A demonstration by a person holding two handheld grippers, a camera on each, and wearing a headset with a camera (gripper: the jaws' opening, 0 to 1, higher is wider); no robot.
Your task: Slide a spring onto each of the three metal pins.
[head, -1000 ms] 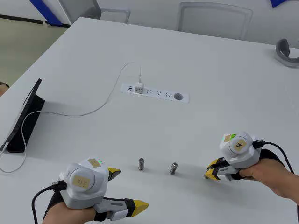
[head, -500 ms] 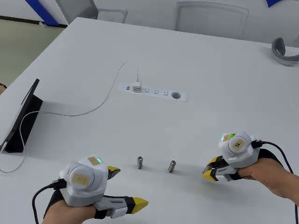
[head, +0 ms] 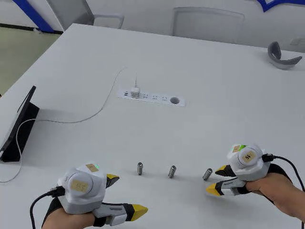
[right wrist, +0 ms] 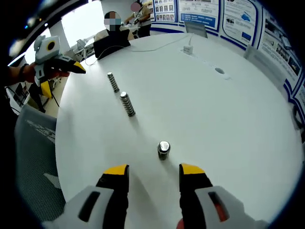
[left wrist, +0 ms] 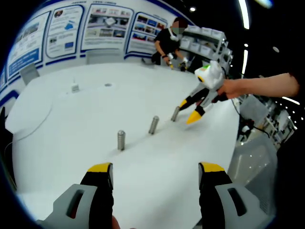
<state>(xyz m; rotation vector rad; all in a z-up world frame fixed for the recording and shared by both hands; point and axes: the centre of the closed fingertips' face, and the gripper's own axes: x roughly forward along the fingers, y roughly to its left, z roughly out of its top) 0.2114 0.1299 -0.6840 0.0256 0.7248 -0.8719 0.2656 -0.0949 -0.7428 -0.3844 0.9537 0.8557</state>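
On the tabletop (head: pixel 200 71), three pins (head: pixel 172 171) are seen in a row, each apparently sleeved by a spring (head: pixel 140 168). Fingers (head: pixel 213 190) of the right gripper (head: pixel 216 180) are spread, empty, just beside the end pin (head: pixel 207 174); the left gripper (head: pixel 127 193) is likewise spread, empty. Last step is judged done; only withdrawal is called for.

White table (head: pixel 228 81), 2 chairs (head: pixel 208 24), poster-covered wall (left wrist: pixel 71 33)

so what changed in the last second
The right gripper opened its jaws, let go of the third pin and drew back slightly to the right; that pin now stands free on the table. The left gripper stayed open and low, and the other two pins did not move.
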